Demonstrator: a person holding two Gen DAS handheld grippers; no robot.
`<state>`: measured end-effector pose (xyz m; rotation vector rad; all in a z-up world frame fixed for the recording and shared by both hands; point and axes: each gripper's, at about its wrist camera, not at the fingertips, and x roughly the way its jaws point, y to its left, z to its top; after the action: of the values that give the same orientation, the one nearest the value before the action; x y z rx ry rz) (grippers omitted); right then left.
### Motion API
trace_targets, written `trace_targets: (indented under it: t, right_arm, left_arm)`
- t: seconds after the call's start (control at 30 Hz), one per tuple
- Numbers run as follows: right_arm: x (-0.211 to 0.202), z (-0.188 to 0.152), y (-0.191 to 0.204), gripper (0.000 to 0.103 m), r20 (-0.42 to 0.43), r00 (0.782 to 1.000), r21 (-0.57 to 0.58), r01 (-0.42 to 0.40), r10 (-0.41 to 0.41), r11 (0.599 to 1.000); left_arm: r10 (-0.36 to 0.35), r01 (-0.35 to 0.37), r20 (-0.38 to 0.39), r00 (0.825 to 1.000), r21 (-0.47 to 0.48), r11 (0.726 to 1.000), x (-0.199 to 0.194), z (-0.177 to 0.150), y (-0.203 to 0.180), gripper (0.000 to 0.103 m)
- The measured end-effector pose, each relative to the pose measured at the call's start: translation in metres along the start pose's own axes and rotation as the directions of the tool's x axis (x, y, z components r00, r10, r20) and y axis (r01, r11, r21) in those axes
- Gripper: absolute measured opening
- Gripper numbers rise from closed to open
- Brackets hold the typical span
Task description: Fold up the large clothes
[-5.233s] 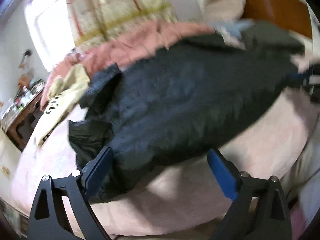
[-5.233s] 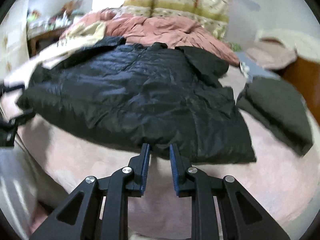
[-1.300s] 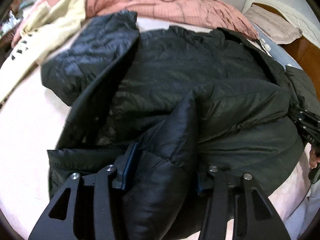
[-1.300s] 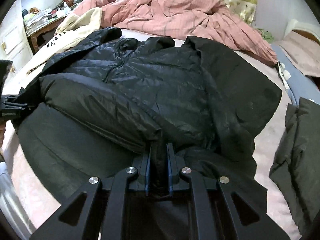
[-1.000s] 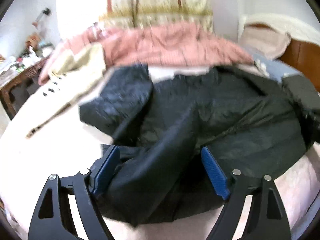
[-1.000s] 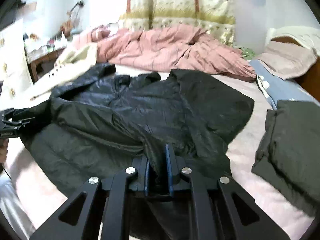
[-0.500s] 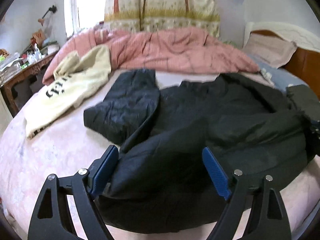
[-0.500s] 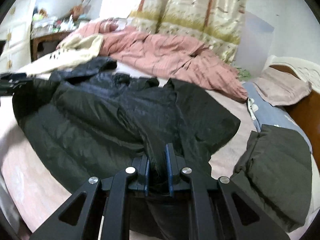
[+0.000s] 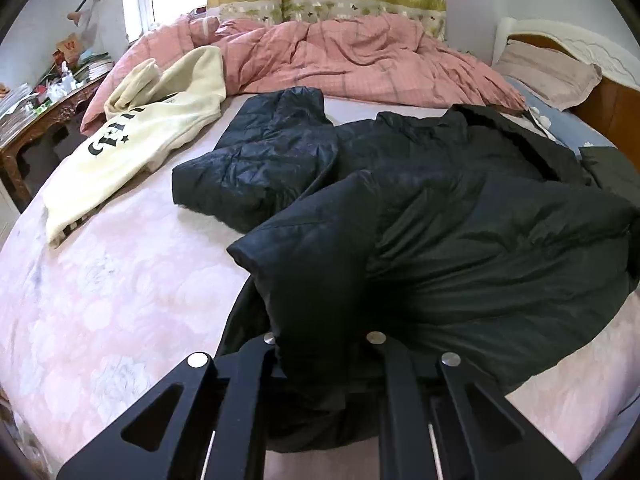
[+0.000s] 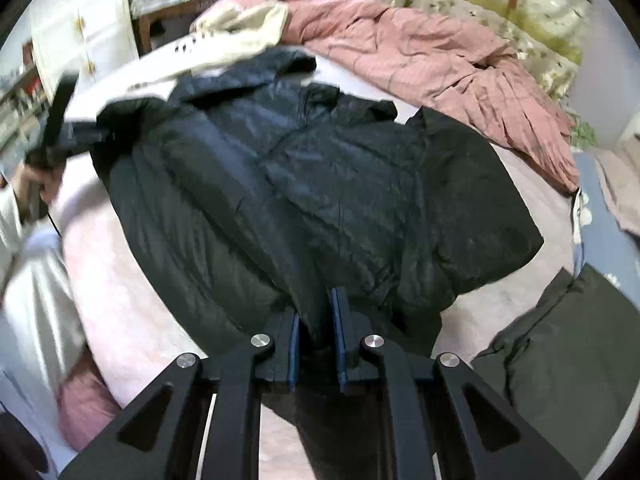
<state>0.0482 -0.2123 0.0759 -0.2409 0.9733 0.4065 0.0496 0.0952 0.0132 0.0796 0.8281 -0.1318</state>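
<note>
Left wrist view: a cream sweatshirt (image 9: pixel 136 140) lies at the left of the bed (image 9: pixel 100 300) beside a wooden surface (image 9: pixel 36 116), then the black puffer jacket (image 9: pixel 440 220) spreads across the bed's middle in front of a pink duvet (image 9: pixel 340 64), and the left gripper (image 9: pixel 320 344) is clamped on a thick bunch of the jacket's near edge. Right wrist view: the left gripper (image 10: pixel 56 120) shows blurred at the far left, touching the jacket (image 10: pixel 320 184); the right gripper (image 10: pixel 316 320) pinches the jacket's near hem between nearly closed blue pads (image 10: pixel 294 344), and a folded dark green garment (image 10: pixel 568 344) lies at the right, apart from it.
</note>
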Motion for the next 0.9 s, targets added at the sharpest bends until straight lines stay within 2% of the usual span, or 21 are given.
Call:
trace_targets:
  t: [0.13, 0.23, 0.27, 0.33, 0.4, 0.47, 0.5, 0.53, 0.6, 0.63, 0.67, 0.73, 0.8, 0.83, 0.9]
  right_arm:
    - [-0.024, -0.015, 0.004, 0.013, 0.058, 0.996, -0.034, -0.06, 0.062, 0.998]
    - [-0.046, -0.026, 0.005, 0.013, 0.082, 0.995, -0.089, -0.046, 0.053, 0.995]
    - [-0.055, -0.03, 0.005, 0.013, 0.091, 0.996, -0.099, -0.016, 0.025, 0.995]
    - [-0.068, -0.038, 0.0, 0.013, 0.103, 0.991, -0.098, 0.094, -0.083, 0.991]
    - [-0.08, -0.045, -0.007, 0.013, 0.131, 0.976, -0.064, 0.184, -0.175, 0.981]
    - [-0.09, -0.05, -0.012, 0.013, 0.172, 0.966, 0.011, 0.196, -0.195, 0.981]
    - [-0.095, -0.052, -0.011, 0.013, 0.207, 0.96, 0.049, 0.183, -0.19, 0.982]
    - [-0.1, -0.053, -0.011, 0.013, 0.246, 0.951, 0.083, 0.172, -0.187, 0.982]
    - [-0.108, -0.057, -0.006, 0.013, 0.364, 0.912, 0.202, 0.121, -0.19, 0.972]
    - [-0.109, -0.057, -0.006, 0.013, 0.394, 0.9, 0.235, 0.096, -0.185, 0.967]
    - [-0.109, -0.058, -0.003, 0.013, 0.445, 0.878, 0.287, 0.045, -0.174, 0.957]
    - [-0.105, -0.059, 0.0, 0.013, 0.517, 0.841, 0.368, -0.05, -0.159, 0.928]
    - [-0.098, -0.057, 0.002, 0.013, 0.553, 0.819, 0.437, -0.13, -0.152, 0.89]
    - [-0.092, -0.054, 0.005, 0.013, 0.558, 0.815, 0.46, -0.146, -0.158, 0.876]
    - [-0.085, -0.053, 0.007, 0.013, 0.562, 0.803, 0.521, -0.158, -0.198, 0.839]
  left_arm:
    - [0.014, -0.014, 0.005, 1.0, 0.02, 1.0, -0.002, 0.001, -0.001, 0.01]
    - [0.013, -0.013, 0.01, 1.0, 0.011, 1.0, -0.003, 0.003, -0.002, 0.01]
    - [0.029, -0.029, 0.01, 1.0, 0.01, 1.0, -0.003, 0.004, -0.003, 0.01]
    - [0.054, -0.054, 0.009, 0.998, 0.006, 0.999, 0.0, 0.004, -0.003, 0.009]
    - [0.052, -0.052, 0.026, 0.998, 0.003, 0.999, -0.003, 0.003, -0.005, 0.009]
    - [0.054, -0.055, 0.084, 0.995, 0.004, 0.998, -0.016, 0.002, -0.009, 0.015]
    - [0.063, -0.063, 0.122, 0.991, -0.003, 0.998, -0.025, 0.002, -0.011, 0.022]
    - [0.063, -0.061, 0.168, 0.984, -0.015, 0.998, -0.036, 0.003, -0.012, 0.039]
    - [0.047, -0.036, 0.285, 0.957, -0.044, 0.998, -0.066, 0.004, -0.016, 0.06]
    - [0.043, -0.027, 0.337, 0.94, -0.052, 0.998, -0.081, 0.004, -0.018, 0.07]
    - [0.04, -0.02, 0.383, 0.923, -0.055, 0.998, -0.095, 0.005, -0.022, 0.075]
    - [0.035, -0.006, 0.47, 0.882, -0.061, 0.998, -0.125, 0.008, -0.029, 0.095]
    - [0.007, 0.03, 0.534, 0.845, -0.062, 0.998, -0.147, 0.011, -0.034, 0.103]
    - [-0.024, 0.064, 0.566, 0.824, -0.051, 0.997, -0.159, 0.014, -0.038, 0.103]
    - [-0.059, 0.102, 0.602, 0.796, -0.037, 0.994, -0.173, 0.017, -0.044, 0.103]
